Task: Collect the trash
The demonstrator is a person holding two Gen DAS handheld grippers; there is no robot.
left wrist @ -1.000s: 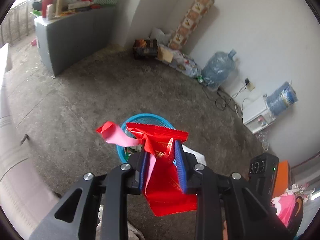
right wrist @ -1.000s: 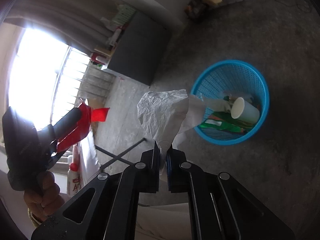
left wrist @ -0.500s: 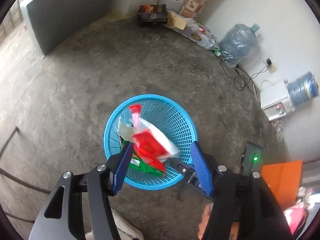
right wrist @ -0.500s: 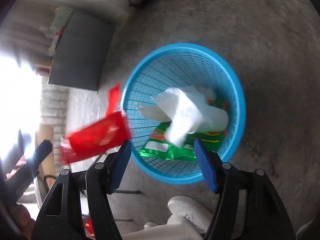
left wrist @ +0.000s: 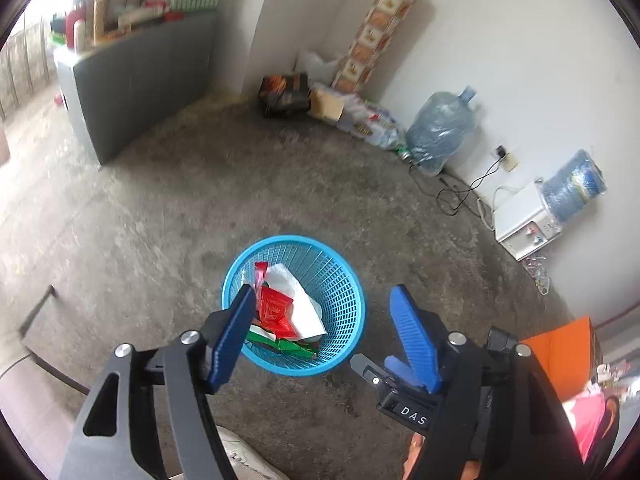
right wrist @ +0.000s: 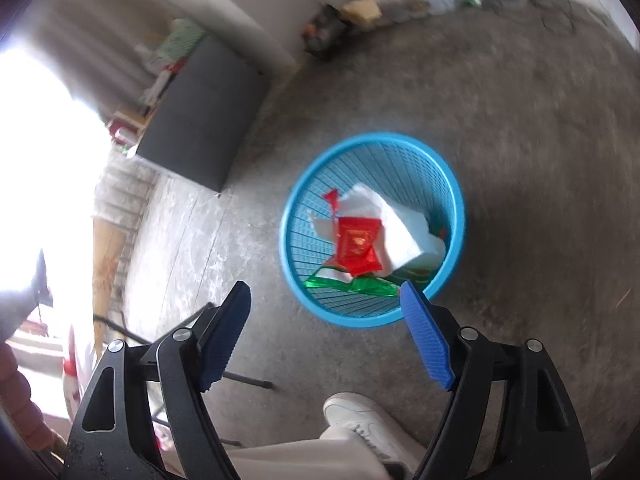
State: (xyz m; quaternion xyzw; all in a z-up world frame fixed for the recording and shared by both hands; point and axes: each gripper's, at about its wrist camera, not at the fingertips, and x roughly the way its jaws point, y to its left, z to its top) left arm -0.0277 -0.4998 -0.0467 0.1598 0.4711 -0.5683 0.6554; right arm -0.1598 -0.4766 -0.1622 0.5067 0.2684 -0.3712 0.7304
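The left gripper (left wrist: 320,322) and right gripper (right wrist: 326,334) both point steeply down toward the blue basket (left wrist: 352,320), jaws spread wide with nothing between them, having just been opening. A white shoe (right wrist: 360,420) stands near the basket.

A sky-blue lattice-walled wastebasket (left wrist: 348,312) stands on mottled grey concrete floor (left wrist: 200,184), holding a glossy red wrapper (right wrist: 356,246) with gold print, white tissue (right wrist: 400,228) and a green-and-white packet (right wrist: 352,284). Ribbed royal-blue pads (right wrist: 426,336) tip black gripper arms. A white sneaker (right wrist: 360,416) shows below; a brown-and-cream tiled-pattern board (left wrist: 376,28) leans on the white wall (left wrist: 520,60).
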